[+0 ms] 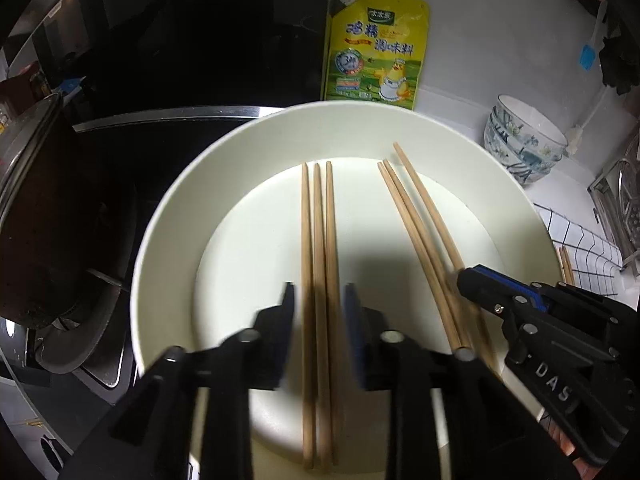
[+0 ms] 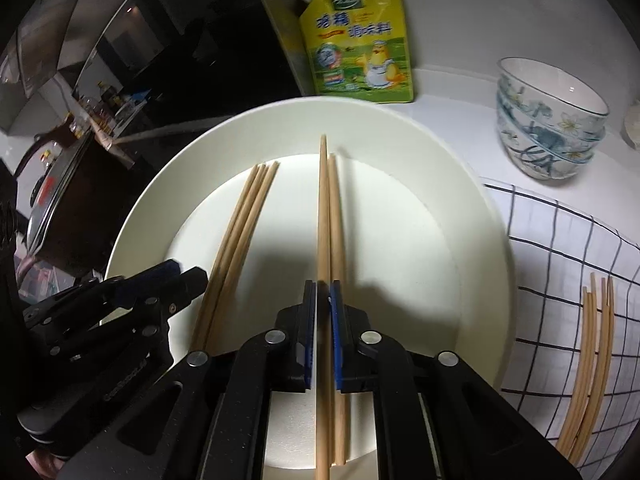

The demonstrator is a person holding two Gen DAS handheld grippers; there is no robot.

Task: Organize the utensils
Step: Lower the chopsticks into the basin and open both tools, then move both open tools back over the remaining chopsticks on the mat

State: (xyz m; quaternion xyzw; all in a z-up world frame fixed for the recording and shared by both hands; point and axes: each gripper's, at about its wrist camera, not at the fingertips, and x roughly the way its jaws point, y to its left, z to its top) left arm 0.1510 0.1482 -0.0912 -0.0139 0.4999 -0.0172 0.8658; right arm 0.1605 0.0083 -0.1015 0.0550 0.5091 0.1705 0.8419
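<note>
Left gripper [image 1: 318,292], jaws parted, straddles three parallel chopsticks [image 1: 317,280] lying in the white plate [image 1: 168,216]; its pads stand clear of them. Right gripper [image 2: 323,292], just beside it, has its jaws nearly closed around a second chopstick bundle [image 2: 326,216], with a narrow gap at each pad. Beyond both fingertips stands a yellow seasoning pouch [image 2: 356,36]. Further chopsticks [image 2: 588,364] lie on the checked cloth [image 2: 560,240], outside the right gripper, near stacked bowls [image 2: 548,120].
</note>
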